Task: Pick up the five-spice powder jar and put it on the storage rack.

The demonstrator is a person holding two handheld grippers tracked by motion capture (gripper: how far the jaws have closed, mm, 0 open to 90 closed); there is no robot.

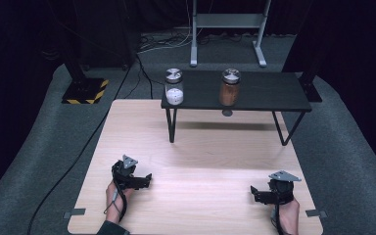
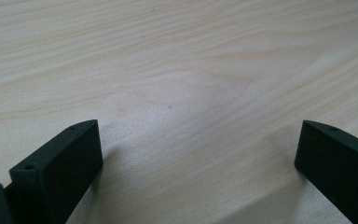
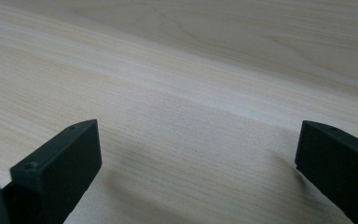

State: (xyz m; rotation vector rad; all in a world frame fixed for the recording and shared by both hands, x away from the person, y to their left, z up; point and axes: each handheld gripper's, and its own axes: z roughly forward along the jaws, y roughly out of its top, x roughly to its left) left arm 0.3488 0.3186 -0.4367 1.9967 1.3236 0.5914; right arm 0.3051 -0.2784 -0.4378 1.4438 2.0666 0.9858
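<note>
**Two glass jars wait on the far shelf, both grippers idle at the near edge**

Nearest, the left gripper [image 1: 144,179] and the right gripper [image 1: 254,192] rest low on the pale wooden bench [image 1: 200,152], well apart, each held in a hand at the near edge. In both gripper views the black fingers [image 2: 60,163] stand wide apart over bare wood grain, holding nothing; the same goes for the right fingers [image 3: 58,161].

Farther off, a low black shelf [image 1: 264,93] on thin legs stands across the far end of the bench. On it, left of middle, is a jar of white powder [image 1: 174,87]; near the middle, a jar of brown powder [image 1: 230,88]. Both stand upright with metal lids, apart from each other.

The jars look like glass: stiff, smooth, probably slippery and breakable, with some weight from the filling. Squeezing the round body at mid-height, below the lid, seems the surest hold, kept upright.
</note>
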